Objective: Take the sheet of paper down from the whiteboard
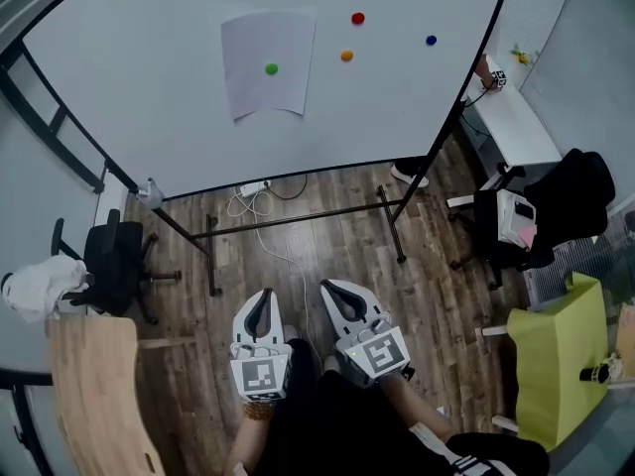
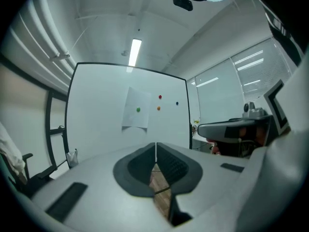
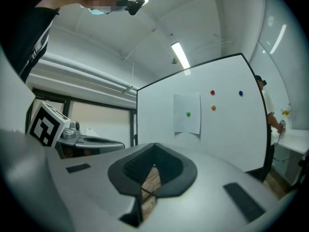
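A white sheet of paper [image 1: 268, 59] hangs on the whiteboard [image 1: 149, 87], pinned by a green magnet [image 1: 272, 68]. Its lower edge curls away from the board. The same sheet [image 2: 136, 114] shows far ahead in the left gripper view, and as the sheet [image 3: 187, 114] in the right gripper view. My left gripper [image 1: 261, 301] and right gripper [image 1: 335, 294] are held low over the floor, side by side, well short of the board. Both are shut with nothing between the jaws.
Red [image 1: 357, 18], orange [image 1: 346, 56] and blue [image 1: 431, 40] magnets sit on the board right of the sheet. The board's stand legs [image 1: 298, 218] and a power strip with cables [image 1: 254, 190] lie on the wooden floor. An office chair [image 1: 114, 261] stands left; a desk, chair and a person [image 1: 516, 117] right.
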